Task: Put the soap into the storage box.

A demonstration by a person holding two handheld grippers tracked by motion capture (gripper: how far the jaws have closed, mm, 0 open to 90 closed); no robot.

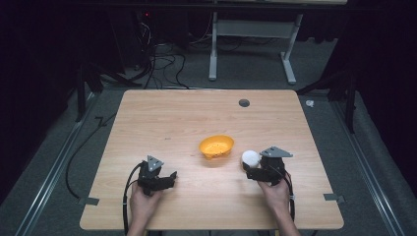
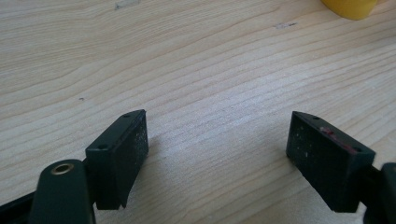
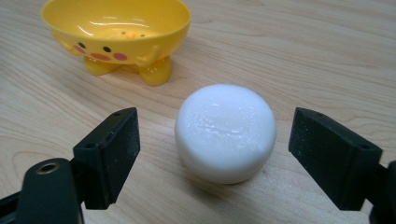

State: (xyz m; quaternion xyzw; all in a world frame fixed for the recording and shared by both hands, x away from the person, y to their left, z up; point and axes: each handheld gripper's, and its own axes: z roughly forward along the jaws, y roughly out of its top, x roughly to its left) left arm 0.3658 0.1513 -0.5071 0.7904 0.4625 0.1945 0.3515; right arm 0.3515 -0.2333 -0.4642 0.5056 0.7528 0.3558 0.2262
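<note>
Right gripper point(image 3: 214, 154): we have the jaws spread wide, one on each side of the white round puck point(image 3: 226, 132), clear gaps both sides, nothing gripped yet. Puck sits flat on the wooden table point(image 3: 327, 51), looks like a foam or soap-like disc, can't tell the material. We read this as lined up for a side pinch; the flat top and straight wall suit that.

Left gripper point(image 2: 215, 154): jaws also wide, holding nothing, bare wood between them. Parked low near the front of the table, out of the way, likely waiting.

Just beyond the puck: yellow chick-face bowl point(image 3: 116, 30) on little feet, upright, hollow open and apparently nothing in it. Near the puck but not touching. Probable drop target, hence puck staged right beside it.

High view: right gripper point(image 1: 257, 169) with puck point(image 1: 250, 157) to the right of the bowl point(image 1: 216, 146), left gripper point(image 1: 164, 179) well apart to the left. Table's far half is open, edges well away from everything. Short lift-over path to the bowl; only thing to watch is clipping the bowl rim, it looks light and tippy.
</note>
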